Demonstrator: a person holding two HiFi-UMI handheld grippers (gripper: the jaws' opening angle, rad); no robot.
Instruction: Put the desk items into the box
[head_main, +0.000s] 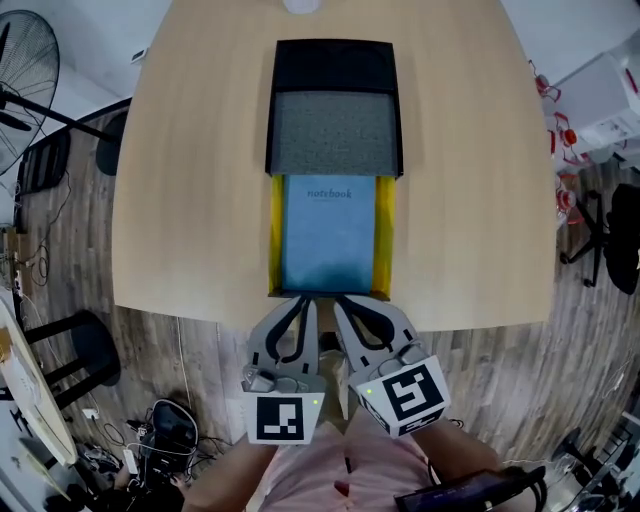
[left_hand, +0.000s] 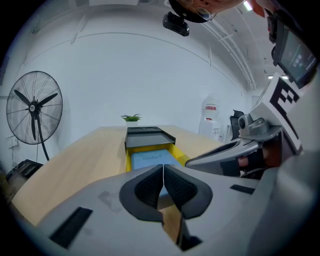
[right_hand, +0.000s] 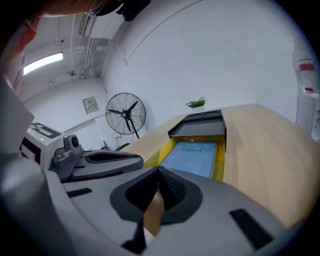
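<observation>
Holding our left gripper (head_main: 304, 304) and right gripper (head_main: 343, 304) side by side at the near edge of the pale wooden table (head_main: 190, 200), we are pressing both jaw pairs together on nothing, light-blue rectangular notebook (head_main: 330, 240) lying flat in the yellow open box (head_main: 383, 240), black lid (head_main: 335, 130) overlapping its far end.

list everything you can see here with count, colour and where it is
table: 1, light wood, under the other items
box: 1, yellow, middle of the table, reaching its near edge
notebook: 1, blue, lying flat in the box
lid: 1, black with a grey pad, at the box's far end
plant: 1, green, at the table's far end
fan: 1, black, on the floor left of the table
left tongs: 1, grey, shut, empty, at the table's near edge
right tongs: 1, grey, shut, empty, beside the left
</observation>
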